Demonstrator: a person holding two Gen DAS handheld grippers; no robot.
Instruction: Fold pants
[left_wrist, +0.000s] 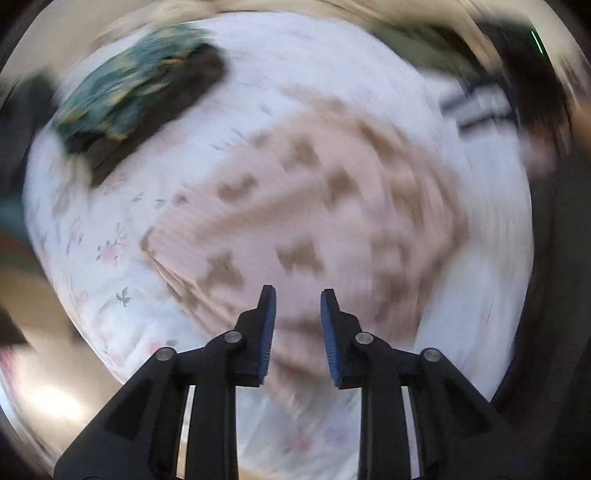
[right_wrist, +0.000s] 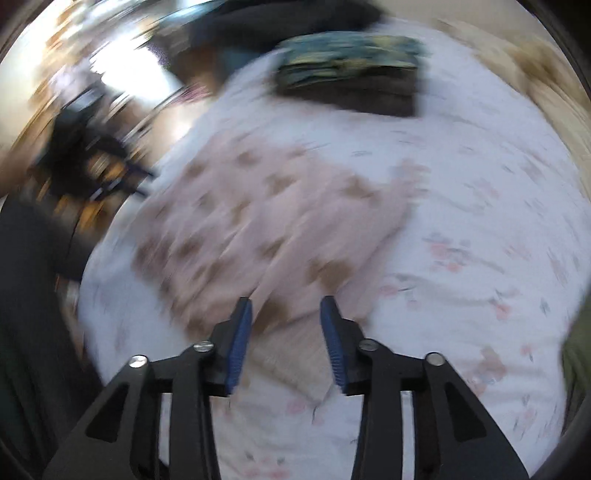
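Observation:
Pale pink pants (left_wrist: 314, 206) with brown motifs lie spread on a white floral sheet (left_wrist: 122, 317). Both views are motion-blurred. My left gripper (left_wrist: 298, 295) is open and empty, above the near edge of the pants. In the right wrist view the pants (right_wrist: 258, 221) lie ahead and left. My right gripper (right_wrist: 286, 306) is open and empty, with its blue-padded fingers (right_wrist: 240, 339) either side of the pants' near end, where a ribbed band (right_wrist: 291, 354) shows.
A stack of folded clothes, teal patterned (left_wrist: 125, 92) on dark brown, sits at the far side of the bed; it also shows in the right wrist view (right_wrist: 347, 59). Dark furniture (right_wrist: 85, 147) and bright floor lie beyond the bed's left edge.

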